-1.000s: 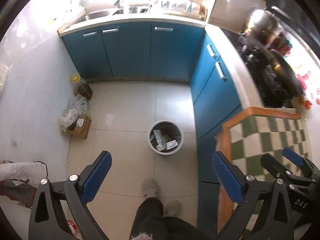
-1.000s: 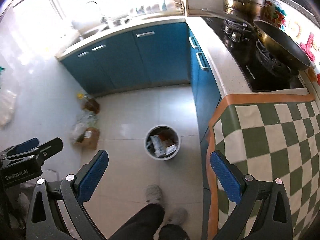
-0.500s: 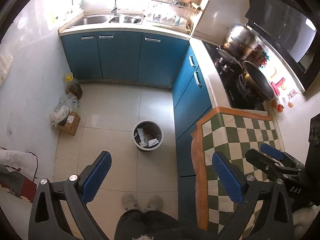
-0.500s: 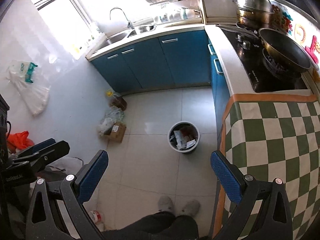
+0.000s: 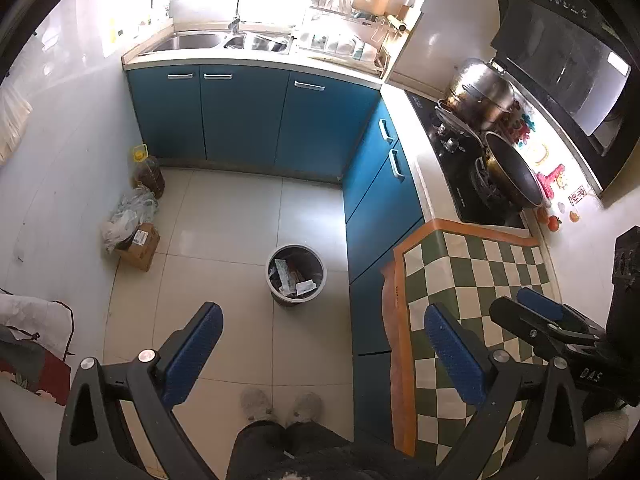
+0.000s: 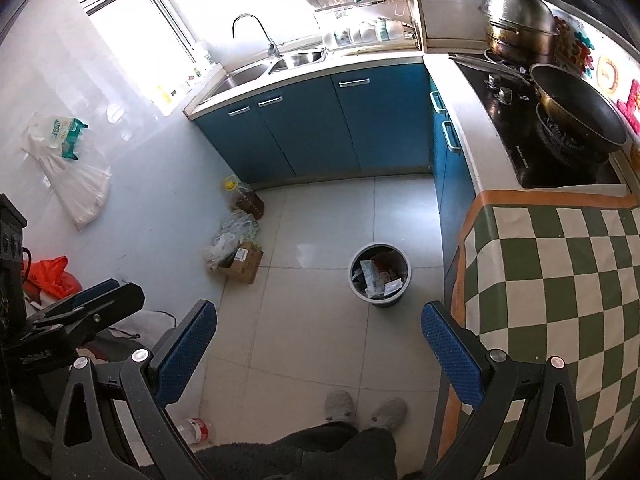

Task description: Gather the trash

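Note:
A grey round trash bin [image 5: 296,274] with wrappers and paper inside stands on the tiled floor beside the blue cabinets; it also shows in the right wrist view [image 6: 380,276]. My left gripper [image 5: 322,354] is open and empty, held high above the floor. My right gripper [image 6: 318,354] is open and empty too, at the same height. The right gripper shows at the right edge of the left wrist view [image 5: 536,320], over the checkered cloth. A plastic bottle [image 6: 194,429] lies on the floor near my feet.
A green-and-white checkered cloth [image 6: 560,292] covers a counter on the right. A cardboard box with plastic bags [image 6: 240,256] and an oil jug [image 6: 244,198] sit by the left wall. A stove with a wok [image 6: 576,114] is at right, a sink [image 5: 224,42] at the back.
Both grippers have risen and pulled back, so the bin looks smaller and more of the kitchen shows. Both stay open and empty.

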